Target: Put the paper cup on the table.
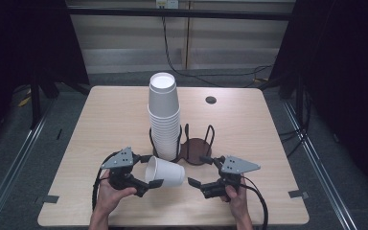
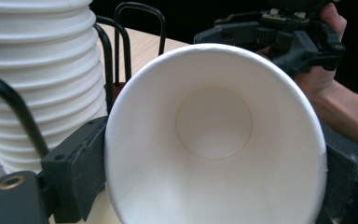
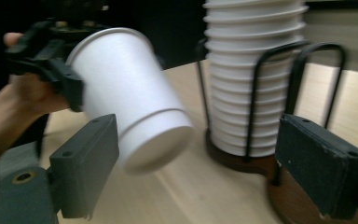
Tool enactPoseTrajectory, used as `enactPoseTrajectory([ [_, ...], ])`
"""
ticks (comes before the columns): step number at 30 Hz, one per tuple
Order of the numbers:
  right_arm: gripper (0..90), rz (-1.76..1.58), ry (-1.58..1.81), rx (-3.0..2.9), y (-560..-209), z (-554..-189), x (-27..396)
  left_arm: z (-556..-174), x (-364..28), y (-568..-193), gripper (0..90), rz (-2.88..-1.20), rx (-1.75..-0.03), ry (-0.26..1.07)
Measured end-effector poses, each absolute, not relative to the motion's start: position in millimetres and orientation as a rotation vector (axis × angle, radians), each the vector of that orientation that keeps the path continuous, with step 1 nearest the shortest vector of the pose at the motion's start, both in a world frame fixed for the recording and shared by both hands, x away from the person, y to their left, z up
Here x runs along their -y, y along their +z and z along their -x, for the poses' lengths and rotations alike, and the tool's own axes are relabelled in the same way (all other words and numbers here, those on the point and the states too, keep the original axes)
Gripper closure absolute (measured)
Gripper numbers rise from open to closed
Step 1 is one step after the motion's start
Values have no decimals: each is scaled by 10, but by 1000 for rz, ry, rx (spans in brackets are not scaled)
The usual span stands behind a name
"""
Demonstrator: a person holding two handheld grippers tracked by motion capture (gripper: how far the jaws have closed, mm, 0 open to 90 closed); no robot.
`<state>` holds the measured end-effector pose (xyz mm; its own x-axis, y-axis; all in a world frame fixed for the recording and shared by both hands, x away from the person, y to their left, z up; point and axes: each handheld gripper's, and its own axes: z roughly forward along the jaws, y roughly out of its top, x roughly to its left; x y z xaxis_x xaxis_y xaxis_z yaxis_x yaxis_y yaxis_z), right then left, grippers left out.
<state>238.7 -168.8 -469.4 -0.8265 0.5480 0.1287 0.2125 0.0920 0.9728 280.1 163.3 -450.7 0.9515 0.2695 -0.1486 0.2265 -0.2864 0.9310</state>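
Observation:
My left gripper (image 1: pixel 151 171) is shut on a single white paper cup (image 1: pixel 165 172), clamping it near the rim. The cup lies on its side above the table, base pointing right. In the left gripper view I look straight into the cup (image 2: pixel 214 140), a jaw on each side of it. My right gripper (image 1: pixel 202 171) stands open just right of the cup's base, with nothing between its jaws. In the right gripper view the cup (image 3: pixel 130 98) hangs ahead of the open jaws. A tall stack of white cups (image 1: pixel 163 115) stands in a black wire holder (image 1: pixel 178 143).
The holder has a second, bare round wooden base (image 1: pixel 195 149) with wire loops, right of the stack. A dark round hole (image 1: pixel 211 99) sits in the tabletop (image 1: pixel 105 115) at the back. Cables run along the floor behind the table.

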Motion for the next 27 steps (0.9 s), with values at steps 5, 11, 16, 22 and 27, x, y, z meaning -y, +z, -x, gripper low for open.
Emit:
enactPoseTrajectory([
  [5, 131, -811, 1766, -2027, -4758, -2344, 1807, -2800, -1671, -4493, 105, -1908, -353, 54],
  [11, 129, -876, 1686, -1880, -4841, -2270, 1905, -2808, -1713, -4444, 103, -1939, -360, 84],
  [16, 130, -933, 1665, -1791, -4935, -2238, 1961, -2818, -1777, -4412, 102, -1964, -373, 113],
  [22, 130, -965, 1636, -1726, -5051, -2222, 1997, -2834, -1865, -4411, 102, -2004, -405, 141],
  [27, 127, -965, 1582, -1672, -5089, -2210, 2001, -2848, -1902, -4400, 102, -2036, -426, 163],
])
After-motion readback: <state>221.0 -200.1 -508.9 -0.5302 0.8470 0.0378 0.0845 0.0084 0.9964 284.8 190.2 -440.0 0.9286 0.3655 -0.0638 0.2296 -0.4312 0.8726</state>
